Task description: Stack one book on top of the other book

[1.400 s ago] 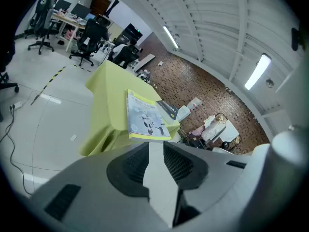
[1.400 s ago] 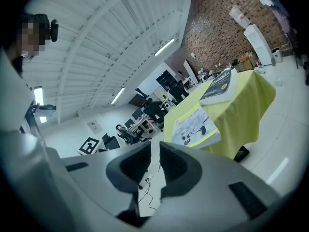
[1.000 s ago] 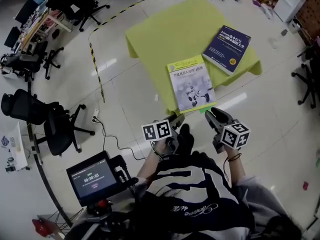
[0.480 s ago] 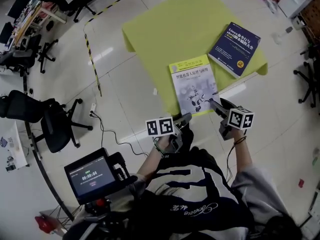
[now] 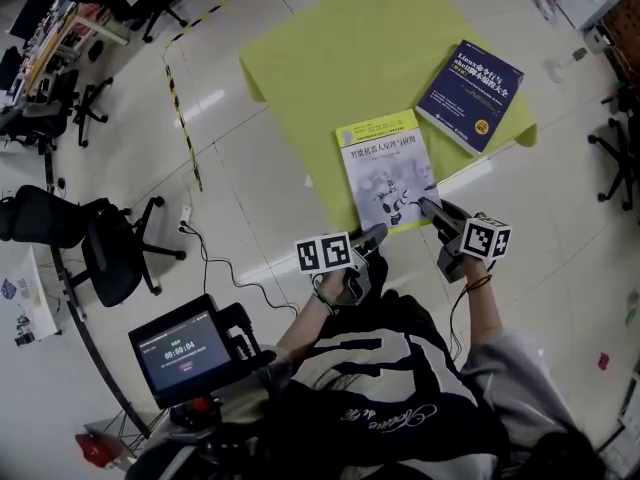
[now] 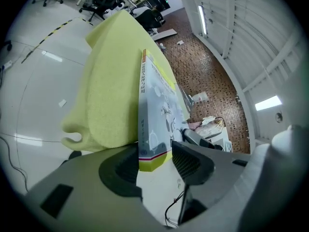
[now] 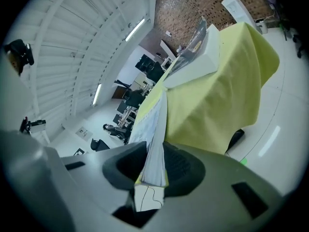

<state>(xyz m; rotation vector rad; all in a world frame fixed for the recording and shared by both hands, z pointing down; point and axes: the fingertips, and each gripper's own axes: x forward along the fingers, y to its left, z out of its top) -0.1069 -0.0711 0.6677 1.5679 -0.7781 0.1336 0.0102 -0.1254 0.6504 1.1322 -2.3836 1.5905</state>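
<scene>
A white and yellow book (image 5: 385, 168) lies at the near edge of the table under a yellow-green cloth (image 5: 330, 48). A dark blue book (image 5: 470, 93) lies apart from it at the far right. My left gripper (image 5: 372, 233) is open around the white book's (image 6: 154, 115) near left corner, with a gap beside one pad. My right gripper (image 5: 430, 208) is closing on the near right corner, and both pads meet the book (image 7: 154, 144). The blue book (image 7: 193, 57) shows beyond it on the cloth (image 7: 227, 91).
Black office chairs (image 5: 110, 253) stand on the white floor at the left. A black and yellow tape line (image 5: 180, 108) runs along the floor beside the table. A small screen (image 5: 185, 353) sits by the person's body, and a cable (image 5: 225, 278) trails near it.
Both grippers have moved forward and down to the white book's near edge. The right jaws widened, then drew in on the book's corner. The books have not moved.
</scene>
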